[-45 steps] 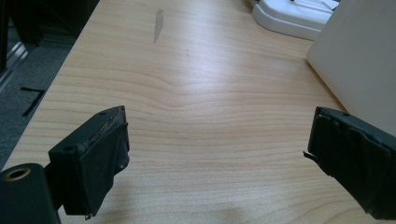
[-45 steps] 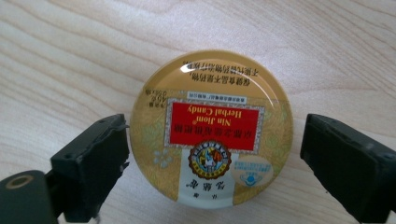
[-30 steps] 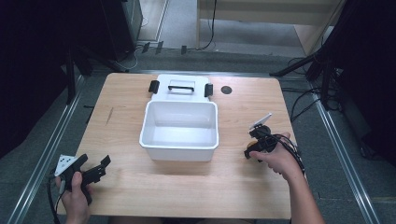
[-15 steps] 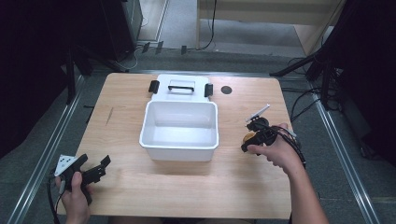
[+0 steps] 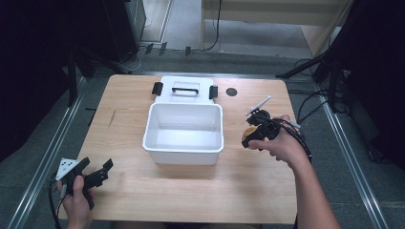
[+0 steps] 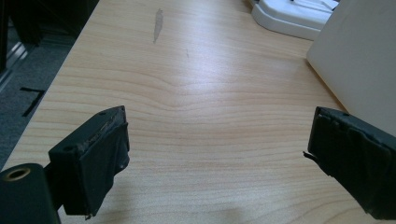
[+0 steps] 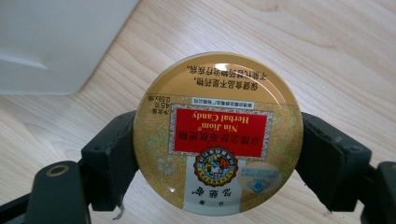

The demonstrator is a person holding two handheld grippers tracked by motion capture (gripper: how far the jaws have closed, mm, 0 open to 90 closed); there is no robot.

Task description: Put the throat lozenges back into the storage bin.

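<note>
Two tools over one wooden worktop (image 5: 191, 191).

High view: left tool (image 5: 98, 174) rests at the near left corner, jaws spread, nothing between them. Right tool (image 5: 250, 138) is held just right of the white bin (image 5: 184, 150), clamped on a small golden tin (image 5: 248, 135); white lid (image 5: 184, 89) lies behind the bin.

Left gripper view: jaws wide apart over bare wood, bin wall (image 6: 362, 60) at right.

Right gripper view: round candy tin (image 7: 217, 133) gripped by its sides, above the wood; red label legible, "Nin Jiom Herbal Candy", upside down.
</note>
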